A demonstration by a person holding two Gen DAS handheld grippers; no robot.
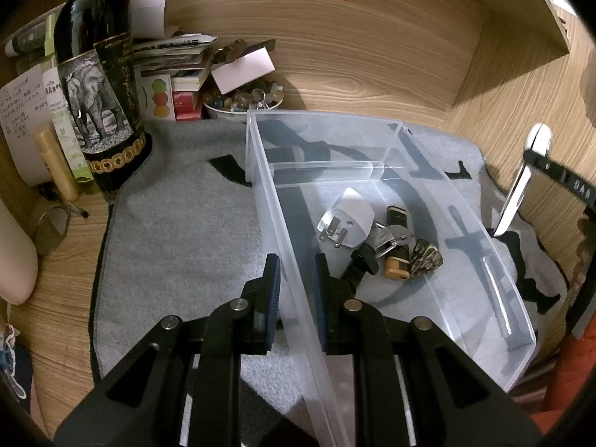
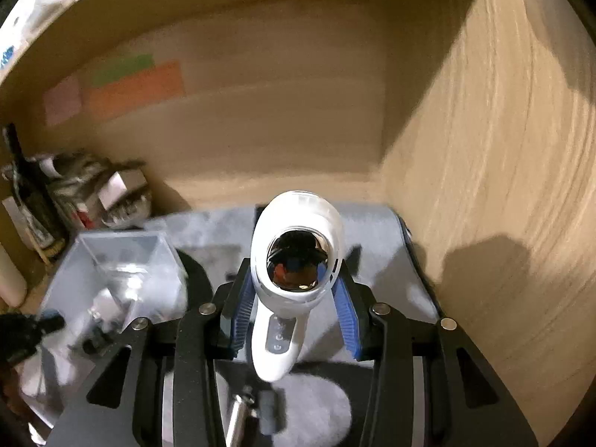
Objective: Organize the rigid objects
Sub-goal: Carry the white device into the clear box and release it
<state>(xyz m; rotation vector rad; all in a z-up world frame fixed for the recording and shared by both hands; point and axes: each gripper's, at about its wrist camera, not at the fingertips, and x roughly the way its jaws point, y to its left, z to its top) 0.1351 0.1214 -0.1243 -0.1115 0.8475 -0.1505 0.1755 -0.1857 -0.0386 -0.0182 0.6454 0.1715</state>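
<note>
Left wrist view: the left tongs [image 1: 296,272] pinch the near wall of the clear bin [image 1: 495,260] at frame centre, steadying it.

Right wrist view: the right tongs [image 2: 294,298] pinch a white device [image 2: 296,260] at centre, lifted off the worktop; next move should be carrying it to the bin at lower left.

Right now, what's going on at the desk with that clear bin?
The left gripper is clamped shut on the near wall of the clear plastic bin, steadying it on the grey mat. A white plug adapter, keys and small padlocks already lie inside. The right gripper holds a white handheld device between its pads, lifted above the mat beside the bin.
</note>
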